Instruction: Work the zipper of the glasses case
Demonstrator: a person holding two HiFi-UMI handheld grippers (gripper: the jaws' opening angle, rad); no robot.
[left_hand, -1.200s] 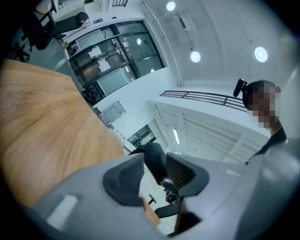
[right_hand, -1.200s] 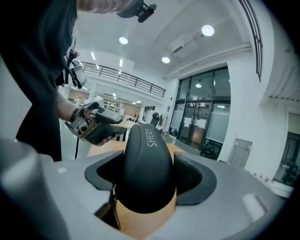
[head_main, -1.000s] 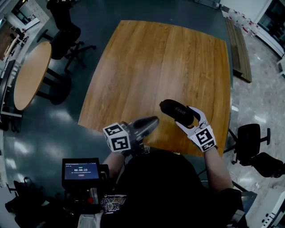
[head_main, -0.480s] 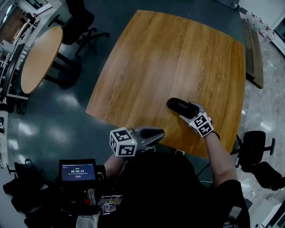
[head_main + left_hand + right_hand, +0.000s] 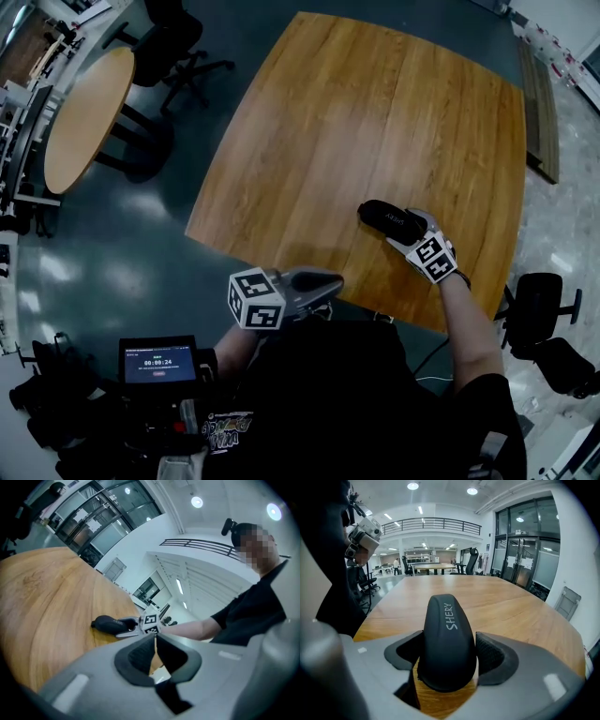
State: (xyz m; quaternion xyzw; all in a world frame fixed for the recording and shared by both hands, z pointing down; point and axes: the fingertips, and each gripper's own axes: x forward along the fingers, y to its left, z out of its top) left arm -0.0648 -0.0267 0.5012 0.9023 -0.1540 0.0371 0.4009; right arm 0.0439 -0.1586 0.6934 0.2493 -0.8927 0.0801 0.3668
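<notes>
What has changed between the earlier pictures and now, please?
The right gripper lowered the glasses case toward the table. The left gripper has just been closing its jaws, with nothing between them. The right gripper's hold on the case stayed unchanged.

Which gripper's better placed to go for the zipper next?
Likely left. The right gripper is clamped on the glasses case on the table; the left gripper is shut, empty and free.

Black short-sleeved shirt (image 5: 356,398), grey left tool (image 5: 336,278), grey right tool (image 5: 405,231), marker cubes (image 5: 256,298)
</notes>
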